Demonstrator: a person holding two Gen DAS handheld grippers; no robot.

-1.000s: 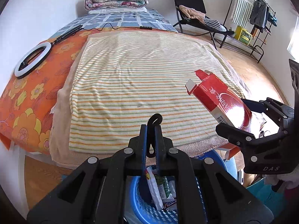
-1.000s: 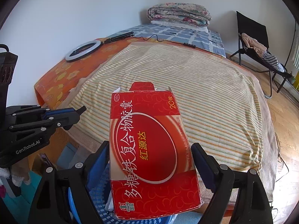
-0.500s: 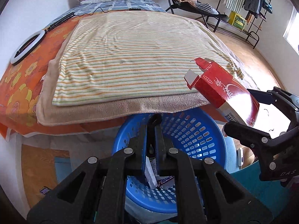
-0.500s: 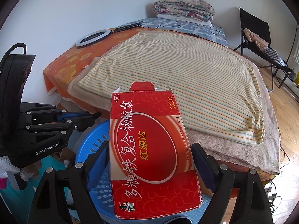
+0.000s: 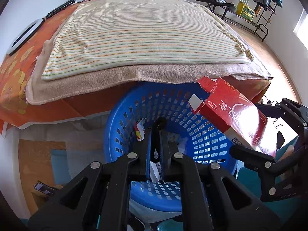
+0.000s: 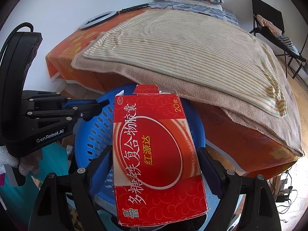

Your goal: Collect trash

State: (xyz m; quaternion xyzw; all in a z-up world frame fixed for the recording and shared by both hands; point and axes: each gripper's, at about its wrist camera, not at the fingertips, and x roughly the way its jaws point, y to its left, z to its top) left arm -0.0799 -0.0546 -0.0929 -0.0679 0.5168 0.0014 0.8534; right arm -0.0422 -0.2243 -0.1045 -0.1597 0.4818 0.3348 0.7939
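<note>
Two tongs over perforated blue plastic basket (image 5: 194,132): right (image 6: 154,154) clamping glossy red carton (image 6: 154,154), left (image 5: 158,134) closed.

Bed (image 5: 57,105) under an orange floral sheet (image 6: 63,53), striped blanket (image 5: 146,34) over tan one (ring light (image 6: 97,20) beside).

Red box (image 6: 156,154) is up over the blue basket (image 5: 202,134), a flat glossy carton with white and yellow Chinese print, a white oval ring and "20" in one corner, its top flap (image 6: 146,89) torn open and pointing toward the bed. It's tilted, open end leaning in above the basket's mouth, clamped at both long edges. The basket is round perforated plastic on the floor right against the bed's foot, with scraps of wrapper and paper (image 5: 139,130) lying at the bottom.
</note>
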